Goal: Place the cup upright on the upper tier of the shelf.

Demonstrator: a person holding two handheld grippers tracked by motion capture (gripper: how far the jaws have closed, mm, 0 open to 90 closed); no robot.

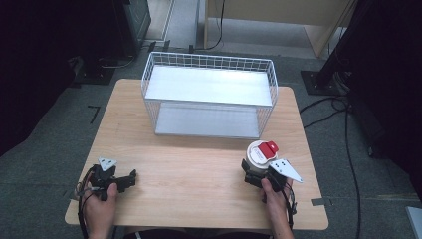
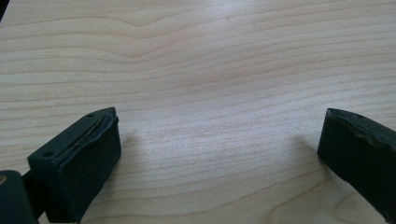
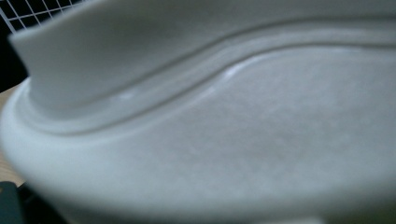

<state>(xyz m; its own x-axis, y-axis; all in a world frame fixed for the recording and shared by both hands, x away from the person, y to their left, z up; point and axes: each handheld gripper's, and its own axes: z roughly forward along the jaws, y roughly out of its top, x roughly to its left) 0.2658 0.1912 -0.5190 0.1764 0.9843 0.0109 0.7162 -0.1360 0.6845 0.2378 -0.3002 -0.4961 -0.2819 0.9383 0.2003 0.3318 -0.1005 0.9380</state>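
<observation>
Overhead, high view: a wooden table [image 1: 199,169] was seen with a white wire basket [image 1: 209,94] standing at its far middle, open side turned toward the person.
Container, high view: a white tub with a red flip tab on its lid [image 1: 262,153] was found upright at the near right of the table, well short of the basket and to its right.
Right gripper [image 1: 263,175], high view: it was set against the tub from the near side; the tub appeared to be held between the jaws, though the jaw tips were hidden by it.
Left gripper [image 1: 119,180], high view: it was rested at the near left edge, well apart from the tub.
Left gripper view: the jaws were spread wide over bare wood grain, with nothing between them.
Right gripper view: the tub's white lid rim [image 3: 196,112] was pressed up close and blurred; a corner of basket mesh [image 3: 32,11] was caught at upper left.
Key relation: the tub lay just ahead of the right gripper, axis vertical; the basket lay beyond and leftward, so the right hand was judged the nearer for any carry.
</observation>
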